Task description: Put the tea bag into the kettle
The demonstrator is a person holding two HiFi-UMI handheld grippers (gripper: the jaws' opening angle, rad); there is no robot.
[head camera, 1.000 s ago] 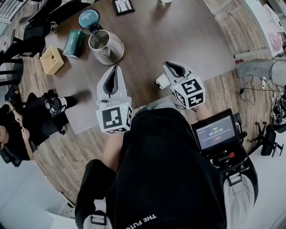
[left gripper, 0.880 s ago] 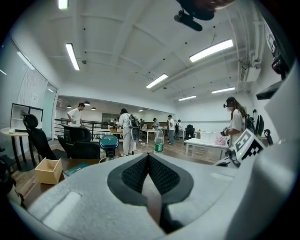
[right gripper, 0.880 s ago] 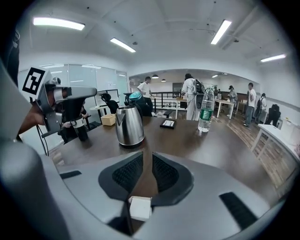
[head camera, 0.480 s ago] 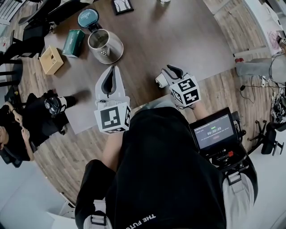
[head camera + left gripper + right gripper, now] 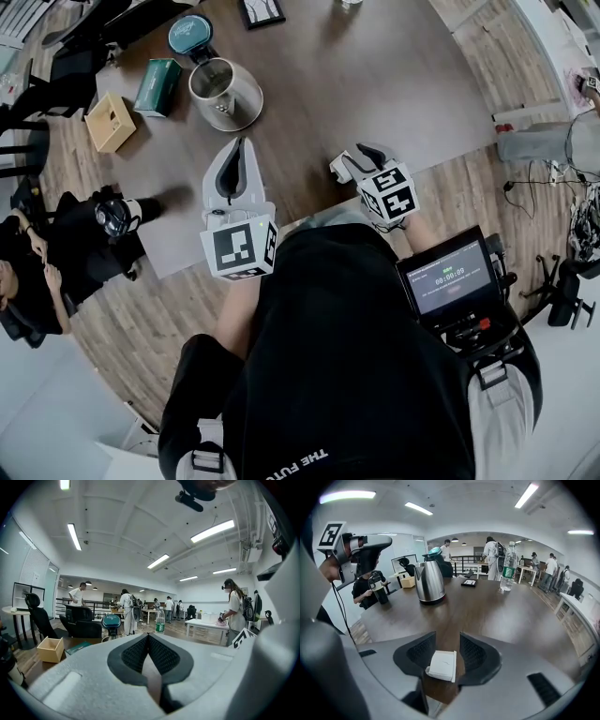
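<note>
Right tool (image 5: 447, 641) — jaws opening, tea bag (image 5: 442, 665) between them

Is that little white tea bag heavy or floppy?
Probably very light: the tea bag is a thin, flat paper packet. Likely bends easily, and may slip, since the right gripper is opening its jaws around it.

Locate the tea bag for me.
In the right gripper view, the tea bag sits between the opening jaws of the right gripper, by the near edge of the table; the kettle stands beyond, left.
</note>
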